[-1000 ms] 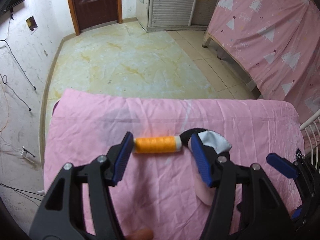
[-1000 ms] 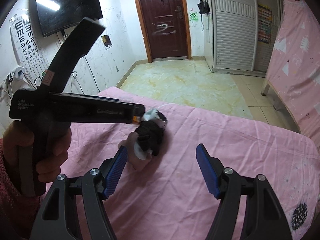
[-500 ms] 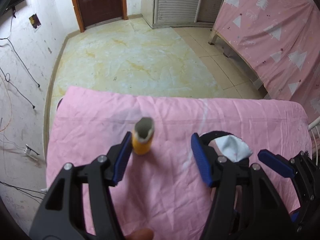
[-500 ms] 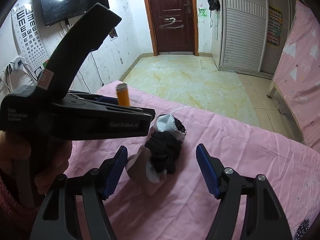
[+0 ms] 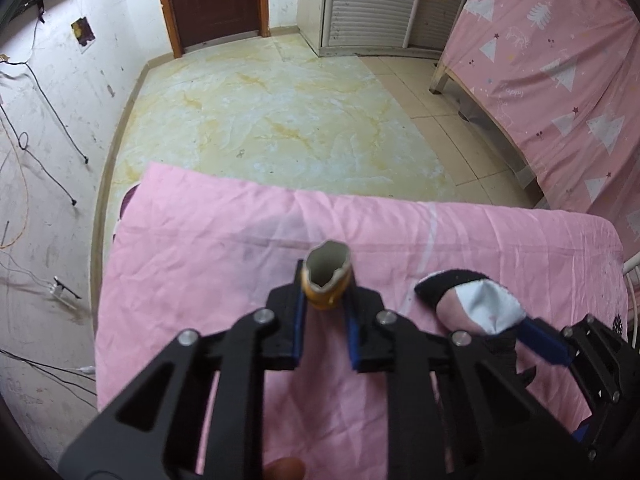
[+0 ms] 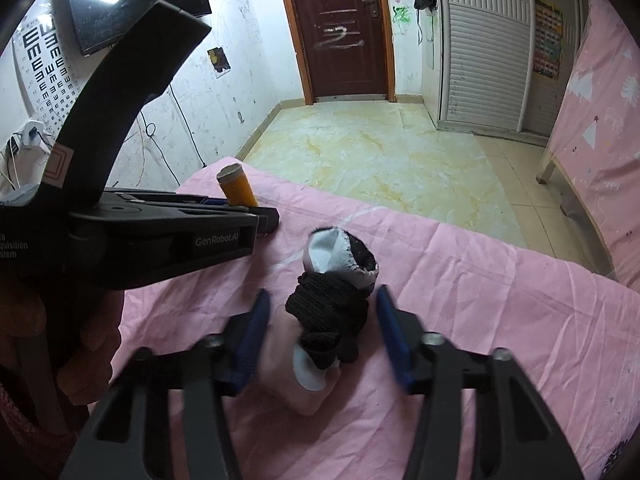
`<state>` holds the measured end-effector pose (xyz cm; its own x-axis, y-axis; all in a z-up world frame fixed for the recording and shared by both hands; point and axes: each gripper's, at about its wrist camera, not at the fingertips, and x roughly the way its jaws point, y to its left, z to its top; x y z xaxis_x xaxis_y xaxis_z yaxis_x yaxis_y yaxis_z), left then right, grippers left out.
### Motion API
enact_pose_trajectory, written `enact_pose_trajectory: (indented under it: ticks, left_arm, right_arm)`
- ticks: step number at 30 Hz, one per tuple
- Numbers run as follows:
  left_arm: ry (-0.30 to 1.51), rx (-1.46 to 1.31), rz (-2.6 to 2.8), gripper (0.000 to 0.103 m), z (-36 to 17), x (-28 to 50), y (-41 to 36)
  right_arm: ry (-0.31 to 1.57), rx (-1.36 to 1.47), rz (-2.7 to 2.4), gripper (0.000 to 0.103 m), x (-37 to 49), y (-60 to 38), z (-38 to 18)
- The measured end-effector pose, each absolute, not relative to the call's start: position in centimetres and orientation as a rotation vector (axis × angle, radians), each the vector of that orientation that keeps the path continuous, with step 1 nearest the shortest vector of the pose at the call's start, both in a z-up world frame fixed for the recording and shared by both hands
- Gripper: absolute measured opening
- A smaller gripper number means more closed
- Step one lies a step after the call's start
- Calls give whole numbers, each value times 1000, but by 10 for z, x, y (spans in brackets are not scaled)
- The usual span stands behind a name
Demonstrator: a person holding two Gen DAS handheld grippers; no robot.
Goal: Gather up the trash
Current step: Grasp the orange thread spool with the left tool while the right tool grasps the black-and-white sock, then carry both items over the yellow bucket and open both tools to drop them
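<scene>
Surface: pink bedsheet [image 5: 208, 248] — creased, spread flat, with a yellow-veined marble floor [image 5: 280, 120] beyond its far edge.
Orange spool: the orange spool [image 5: 327, 280] stands on end between the blue pads of the left gripper [image 5: 325, 312], its hollow grey core facing the left wrist camera; the rim of the core is dented.
Left gripper: clamped on the orange spool, both pads pressed against its sides, held above the sheet. In the right wrist view it crosses in from the left with the spool sticking up past its tips.
Sock bundle: a sock bundle [image 6: 334, 308] of black knit, white and pale pink fabric lies on the sheet, to the right of the spool and apart from it.
Right gripper: the right gripper [image 6: 320, 332] has its jaws closing — the sock bundle sits between the blue pads; the left pad is at the pink fabric, and a gap shows beside the right pad.
Hand: the person's left hand [image 6: 80, 344] grips the black handle.
Room: a dark brown door [image 6: 340, 28], a louvred white wardrobe [image 6: 484, 52], a wall screen [image 6: 136, 4] and an eye chart [image 6: 44, 64].
</scene>
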<state>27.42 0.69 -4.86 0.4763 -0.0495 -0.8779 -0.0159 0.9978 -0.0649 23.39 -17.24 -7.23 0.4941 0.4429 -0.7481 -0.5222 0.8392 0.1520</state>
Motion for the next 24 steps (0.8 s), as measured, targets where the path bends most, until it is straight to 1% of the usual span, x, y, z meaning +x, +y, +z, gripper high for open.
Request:
enact_pose_trajectory:
  ticks: [4,8,14,24]
  left_arm:
    - [1066,-68,-11,15,-47,271,7]
    - [1050,-62,9,15,-42,265,3]
    - [1009,-43,20,15,-23,248,-9]
    - [916,43,-27,15,24,214,-71]
  right_arm:
    - [886,-90,594,31,234,-173,-74]
    - [881,-67,595,30,229,-178,-71]
    - [832,2,599,31,217,-205,-52]
    - [741,102,556,31,191,-272,-22]
